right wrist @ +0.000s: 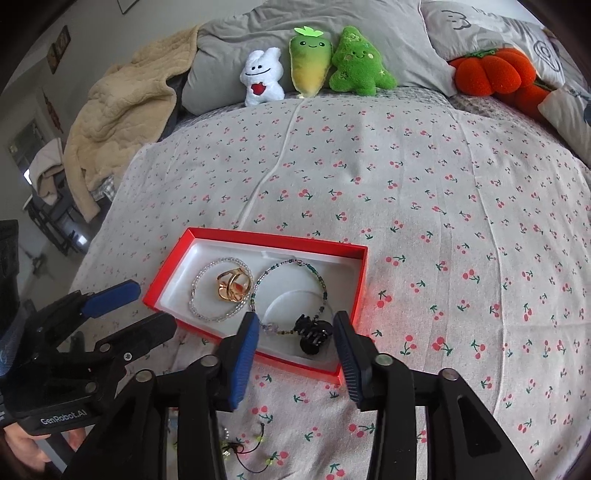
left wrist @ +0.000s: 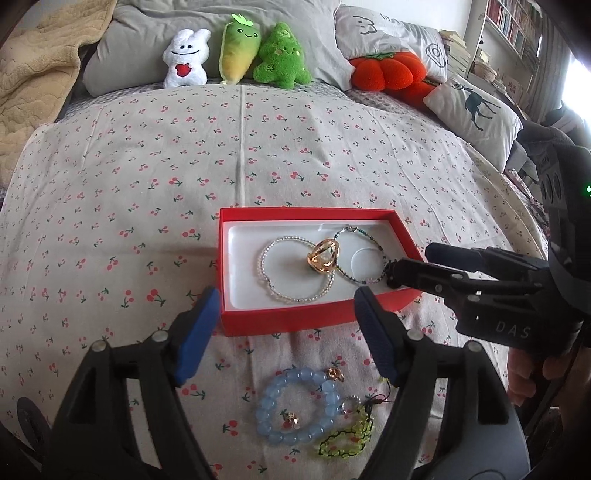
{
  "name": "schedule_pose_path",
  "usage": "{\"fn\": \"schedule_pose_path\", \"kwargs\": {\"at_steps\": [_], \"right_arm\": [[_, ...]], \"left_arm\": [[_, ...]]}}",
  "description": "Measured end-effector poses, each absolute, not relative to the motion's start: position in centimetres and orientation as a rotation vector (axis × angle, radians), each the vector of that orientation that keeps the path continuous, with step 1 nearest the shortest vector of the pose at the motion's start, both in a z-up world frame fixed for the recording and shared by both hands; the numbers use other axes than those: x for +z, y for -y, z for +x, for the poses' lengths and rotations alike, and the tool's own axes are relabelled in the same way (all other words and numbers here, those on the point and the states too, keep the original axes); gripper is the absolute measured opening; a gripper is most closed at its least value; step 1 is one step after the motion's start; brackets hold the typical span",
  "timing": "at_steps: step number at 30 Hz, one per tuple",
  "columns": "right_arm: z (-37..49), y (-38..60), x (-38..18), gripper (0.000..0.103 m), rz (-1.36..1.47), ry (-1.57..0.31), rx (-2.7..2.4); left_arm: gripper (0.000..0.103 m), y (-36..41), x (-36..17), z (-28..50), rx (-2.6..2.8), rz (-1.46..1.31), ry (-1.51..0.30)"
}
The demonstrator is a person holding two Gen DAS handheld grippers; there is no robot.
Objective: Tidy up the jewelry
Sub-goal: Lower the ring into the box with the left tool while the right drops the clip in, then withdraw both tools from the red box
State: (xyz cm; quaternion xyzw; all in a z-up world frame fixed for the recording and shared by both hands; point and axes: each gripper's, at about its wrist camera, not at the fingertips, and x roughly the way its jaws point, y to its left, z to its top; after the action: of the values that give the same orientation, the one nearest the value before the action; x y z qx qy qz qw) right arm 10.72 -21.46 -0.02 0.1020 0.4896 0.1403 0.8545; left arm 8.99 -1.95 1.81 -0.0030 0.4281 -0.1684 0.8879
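Observation:
A red box with a white lining lies on the cherry-print bedspread. In it lie a clear bead bracelet, a gold clip, a dark thin bead bracelet and a black claw clip. A blue bead bracelet and a yellow-green bracelet lie on the bedspread in front of the box. My left gripper is open above them. My right gripper is open over the box's near right end, just behind the black clip.
Plush toys and grey pillows line the far side of the bed. A beige blanket lies far left, orange plush pumpkins far right. A deer-print pillow sits at the right edge.

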Motion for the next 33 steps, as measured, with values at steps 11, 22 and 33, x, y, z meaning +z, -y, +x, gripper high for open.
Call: {"fn": "schedule_pose_path", "kwargs": {"at_steps": [11,22,33], "right_arm": [[7.3,22.7,1.4,0.076,0.223,-1.015,0.259],[2.1,21.9,0.4,0.083,0.201,-1.061,0.265],[-0.5,17.9,-2.4,0.083,0.023,-1.087,0.314]], "left_arm": [[0.098,0.3,2.2,5.2,-0.278,0.029,-0.888],[0.1,-1.6,0.6,2.3,-0.28,0.059,-0.92],[0.1,-2.9,-1.1,1.7,-0.347,0.001,-0.921]]}}
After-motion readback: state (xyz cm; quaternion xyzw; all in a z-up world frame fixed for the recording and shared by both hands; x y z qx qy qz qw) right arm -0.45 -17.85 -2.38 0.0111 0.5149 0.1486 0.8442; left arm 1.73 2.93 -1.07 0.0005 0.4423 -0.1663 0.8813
